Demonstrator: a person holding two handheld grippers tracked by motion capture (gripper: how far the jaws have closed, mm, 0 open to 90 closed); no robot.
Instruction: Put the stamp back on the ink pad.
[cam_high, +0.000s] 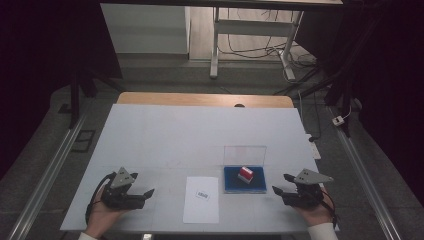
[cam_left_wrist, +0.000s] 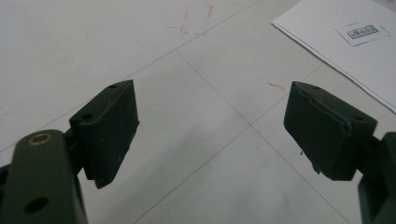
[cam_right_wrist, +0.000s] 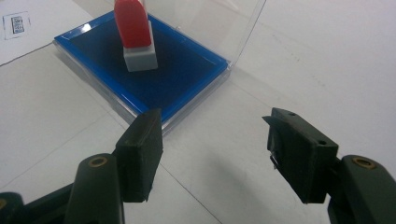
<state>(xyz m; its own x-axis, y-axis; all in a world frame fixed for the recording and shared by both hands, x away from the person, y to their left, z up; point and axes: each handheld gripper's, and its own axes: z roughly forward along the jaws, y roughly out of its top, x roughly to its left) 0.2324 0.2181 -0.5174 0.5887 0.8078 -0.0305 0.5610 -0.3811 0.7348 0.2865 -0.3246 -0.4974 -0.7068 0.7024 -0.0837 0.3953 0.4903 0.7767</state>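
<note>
A blue ink pad (cam_high: 244, 180) (cam_right_wrist: 177, 70) lies open on the white table, its clear lid (cam_high: 244, 154) (cam_right_wrist: 210, 23) standing upright at the back. A red and white stamp (cam_high: 245, 174) (cam_right_wrist: 134, 32) stands on the pad. A white sheet of paper (cam_high: 201, 199) (cam_left_wrist: 345, 51) with a small printed label (cam_high: 202, 195) (cam_left_wrist: 363, 31) lies just left of the pad. My left gripper (cam_high: 149, 192) (cam_left_wrist: 210, 128) rests open on the table, left of the paper. My right gripper (cam_high: 280, 184) (cam_right_wrist: 215, 149) is open too, just right of the pad, with nothing between its jaws.
The white table top (cam_high: 200, 135) stretches away behind the pad, with a wooden edge (cam_high: 205, 99) at the far side. Faint red marks (cam_left_wrist: 196, 21) show on the surface. Desk legs and cables (cam_high: 250, 45) stand on the floor beyond.
</note>
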